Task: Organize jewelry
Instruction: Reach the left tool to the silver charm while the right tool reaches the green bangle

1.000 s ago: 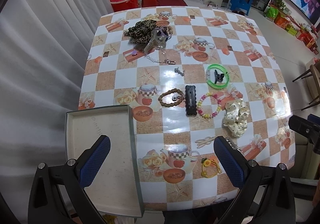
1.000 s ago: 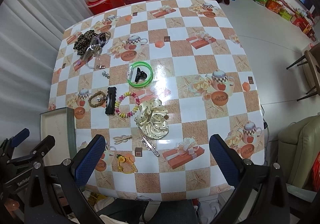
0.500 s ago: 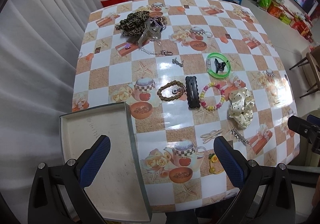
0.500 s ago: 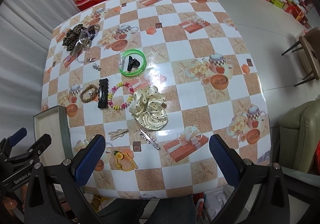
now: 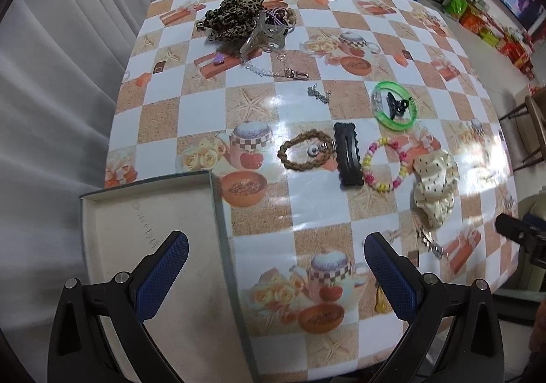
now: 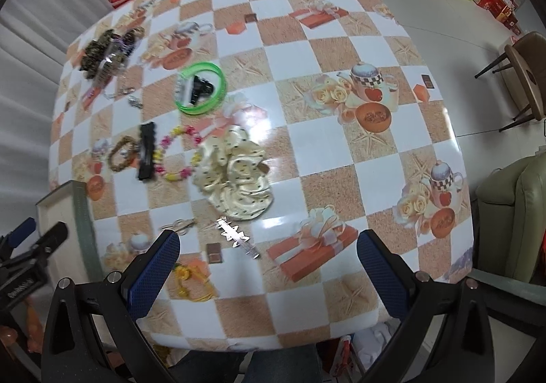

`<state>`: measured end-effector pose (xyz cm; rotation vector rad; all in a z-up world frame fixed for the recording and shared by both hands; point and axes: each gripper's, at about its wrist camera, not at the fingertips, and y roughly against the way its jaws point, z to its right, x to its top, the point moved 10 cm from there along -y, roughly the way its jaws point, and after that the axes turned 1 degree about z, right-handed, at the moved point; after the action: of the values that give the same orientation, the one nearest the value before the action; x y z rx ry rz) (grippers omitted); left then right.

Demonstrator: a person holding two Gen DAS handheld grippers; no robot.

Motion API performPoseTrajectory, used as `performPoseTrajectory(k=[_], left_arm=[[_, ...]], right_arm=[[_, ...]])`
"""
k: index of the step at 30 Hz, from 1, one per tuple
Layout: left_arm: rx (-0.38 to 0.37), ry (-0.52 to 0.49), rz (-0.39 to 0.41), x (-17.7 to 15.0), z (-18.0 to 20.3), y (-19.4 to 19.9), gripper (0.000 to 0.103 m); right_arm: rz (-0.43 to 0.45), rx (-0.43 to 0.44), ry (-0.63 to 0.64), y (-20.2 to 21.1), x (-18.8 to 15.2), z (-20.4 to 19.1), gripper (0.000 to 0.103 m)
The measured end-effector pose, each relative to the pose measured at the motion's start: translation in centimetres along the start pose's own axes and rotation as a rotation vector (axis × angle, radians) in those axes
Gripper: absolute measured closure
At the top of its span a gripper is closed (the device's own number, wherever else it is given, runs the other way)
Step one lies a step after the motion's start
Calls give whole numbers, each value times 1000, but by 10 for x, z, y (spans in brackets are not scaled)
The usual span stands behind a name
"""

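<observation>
Both grippers, left gripper (image 5: 273, 273) and right gripper (image 6: 268, 272), are held wide apart and empty; the slim silver hair clip (image 6: 238, 238) is best approached low, then carried to the shallow cream tray (image 5: 112, 209).

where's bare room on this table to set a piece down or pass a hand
Free: the box floor, and the table's right half beyond the cream scrunchie. Crowded: the row from braided bracelet to scrunchie, the green bangle, and the far-left leopard scrunchie heap.

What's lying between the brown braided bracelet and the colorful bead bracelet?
A black hair clip lies between the brown bracelet and the bead bracelet, clearest in the left wrist view.
</observation>
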<state>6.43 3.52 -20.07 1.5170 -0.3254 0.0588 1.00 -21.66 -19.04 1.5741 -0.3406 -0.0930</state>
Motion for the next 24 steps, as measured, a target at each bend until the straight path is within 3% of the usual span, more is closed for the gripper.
performPoseTrajectory(k=[2, 4, 12, 21, 23, 24], left_arm=[[6, -1, 4, 3, 2, -8, 0], [13, -8, 4, 8, 5, -18, 7], [13, -16, 37, 38, 11, -47, 7], [12, 31, 73, 87, 16, -75, 8], [14, 35, 74, 96, 19, -81, 18], [13, 37, 67, 101, 21, -87, 19]], right_arm=[[-11, 8, -14, -11, 4, 5, 0], [-17, 15, -18, -20, 7, 8, 0], [-27, 39, 11, -55, 20, 6, 0], [35, 64, 5, -70, 59, -2, 0], [53, 72, 12, -72, 74, -5, 0], [62, 75, 15, -72, 81, -7, 1]])
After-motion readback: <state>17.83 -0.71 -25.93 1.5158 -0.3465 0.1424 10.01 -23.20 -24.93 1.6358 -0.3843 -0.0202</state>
